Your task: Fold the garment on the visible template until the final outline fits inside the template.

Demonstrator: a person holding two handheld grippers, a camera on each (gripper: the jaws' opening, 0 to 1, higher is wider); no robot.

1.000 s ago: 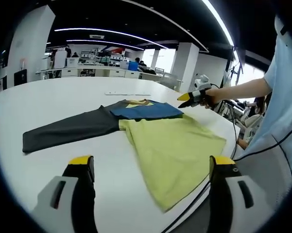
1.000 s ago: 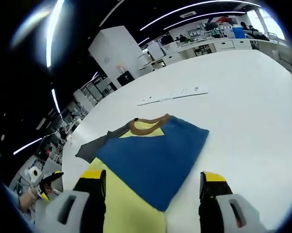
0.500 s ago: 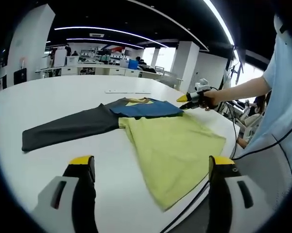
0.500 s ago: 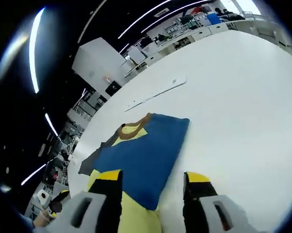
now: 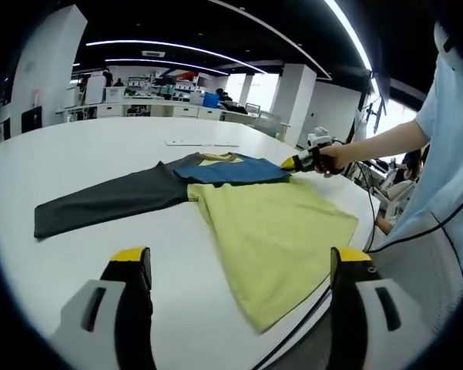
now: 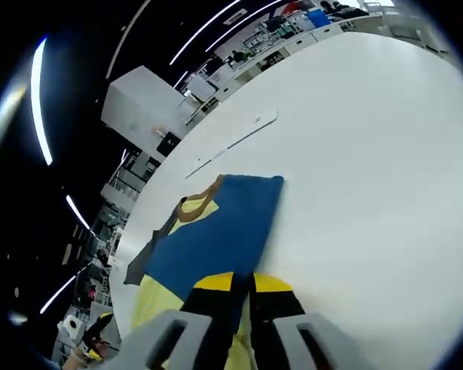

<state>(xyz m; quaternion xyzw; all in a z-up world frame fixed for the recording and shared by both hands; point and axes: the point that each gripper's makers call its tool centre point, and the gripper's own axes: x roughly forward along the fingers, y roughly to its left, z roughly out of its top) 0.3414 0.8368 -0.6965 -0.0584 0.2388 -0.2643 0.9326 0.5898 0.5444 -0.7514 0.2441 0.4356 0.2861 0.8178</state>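
Our right gripper (image 6: pixel 243 284) pinches the shirt's (image 5: pixel 270 223) blue sleeve (image 6: pixel 216 231) edge; our left gripper (image 5: pixel 239 266) hangs open short of the shirt's hem. Folding seems barely begun; next, we'd carry that sleeve across the yellow body.

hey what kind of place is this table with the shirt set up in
Probably an open-plan office or lab. A large white table holds the garment, long strip ceiling lights run overhead, and rows of desks with equipment stand at the back, beside white pillars.
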